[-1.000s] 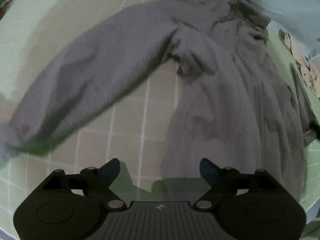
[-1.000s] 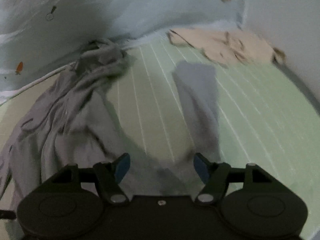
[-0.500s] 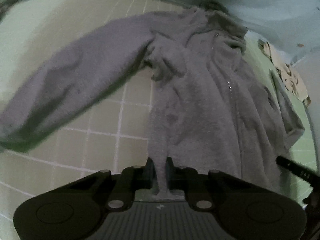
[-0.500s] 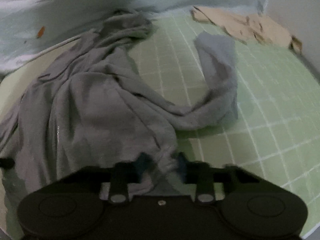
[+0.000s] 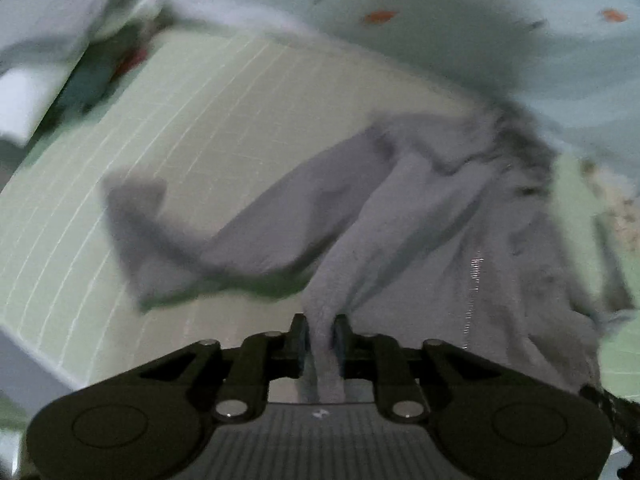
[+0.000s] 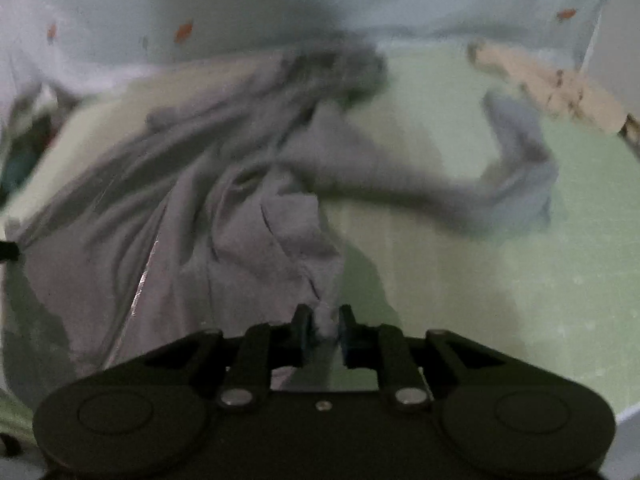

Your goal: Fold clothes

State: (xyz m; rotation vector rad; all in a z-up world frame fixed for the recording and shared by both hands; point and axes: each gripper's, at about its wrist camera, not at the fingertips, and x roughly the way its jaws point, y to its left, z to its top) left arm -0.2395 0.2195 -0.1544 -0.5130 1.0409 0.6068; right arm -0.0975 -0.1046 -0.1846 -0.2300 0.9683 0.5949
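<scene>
A grey zip-front hoodie [image 5: 420,240] lies front up on a green checked sheet [image 5: 200,128]. My left gripper [image 5: 320,330] is shut on its bottom hem, with fabric pinched between the jaws and lifted. The left sleeve [image 5: 168,232] trails out, bent near the cuff. In the right wrist view the hoodie [image 6: 192,208] is bunched, its zipper [image 6: 140,280] showing. My right gripper [image 6: 323,322] is shut on the other hem corner. The right sleeve [image 6: 512,176] stretches away to the right.
A pale blue blanket [image 5: 440,20] with orange spots runs along the far edge. A beige garment [image 6: 552,80] lies at the far right. Dark items [image 5: 92,76] sit at the far left corner. The sheet's near edge [image 5: 40,352] drops off at lower left.
Both grippers closed on the hoodie's hem and have lifted and pulled it toward me. The body has bunched and both sleeves have dragged and bent.
</scene>
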